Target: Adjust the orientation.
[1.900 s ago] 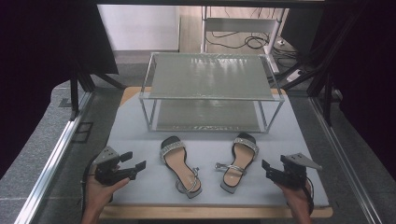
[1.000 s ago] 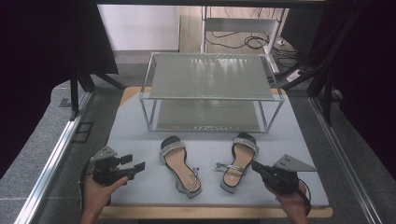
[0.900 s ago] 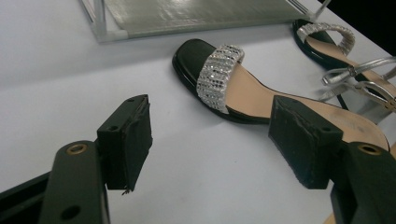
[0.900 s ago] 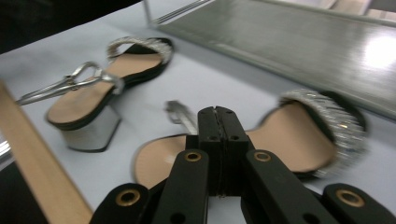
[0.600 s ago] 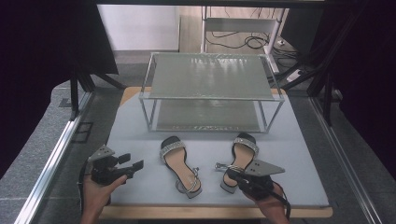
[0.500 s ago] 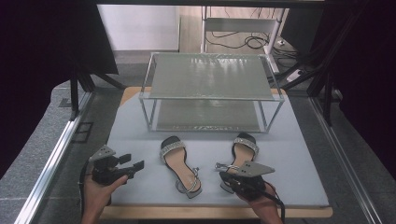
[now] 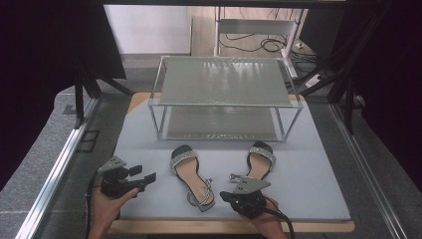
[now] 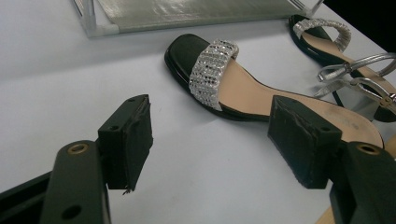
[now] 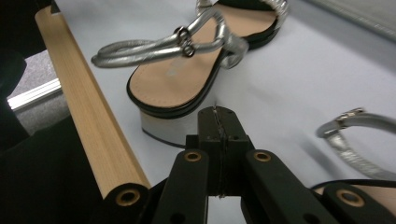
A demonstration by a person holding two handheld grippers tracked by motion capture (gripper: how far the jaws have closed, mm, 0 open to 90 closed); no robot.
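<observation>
High view: two sandals laid on pale mat before wire shelf (image 7: 225,99); left sandal (image 7: 191,175) between grippers, right sandal (image 7: 255,167) just beyond right gripper (image 7: 228,196). Left gripper (image 7: 148,178) held off mat's left part

Left gripper view: jaws spread wide, nothing between; left sandal (image 8: 243,91) seen beyond, black sole, tan insole, rhinestone toe band

Right gripper view: jaws pressed together, empty, tips just short of right sandal's (image 9: 187,84) silver block heel; silver ankle strap looped above

two sandals (image 7: 191,177) before rack (image 7: 224,97), on table (image 7: 318,194)
</observation>
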